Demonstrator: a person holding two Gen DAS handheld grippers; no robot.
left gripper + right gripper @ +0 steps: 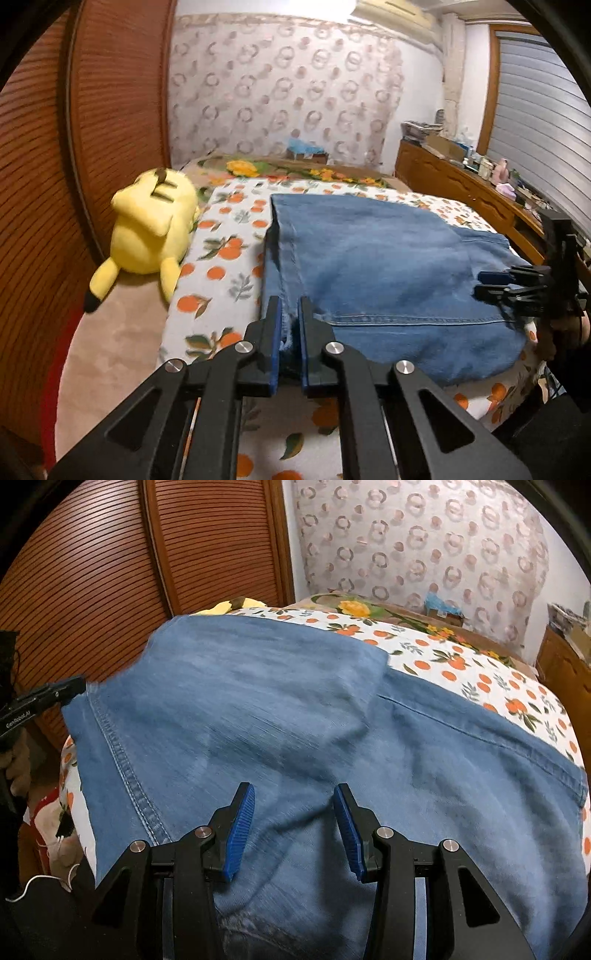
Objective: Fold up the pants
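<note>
Blue denim pants (388, 266) lie folded on a bed with an orange-print sheet (221, 240). My left gripper (289, 306) is shut on the hem corner of the pants at their near left edge. My right gripper (293, 794) is open and hovers just above the denim (277, 709), nothing between its blue pads (240, 827). The right gripper also shows at the right edge of the left wrist view (491, 284), over the pants' right side. The left gripper shows at the left edge of the right wrist view (70, 688).
A yellow plush toy (151, 225) lies on the bed's left edge next to the brown slatted wardrobe doors (44, 147). A wooden dresser (461, 184) with clutter stands at the right. A floral blanket (295, 171) covers the far end of the bed.
</note>
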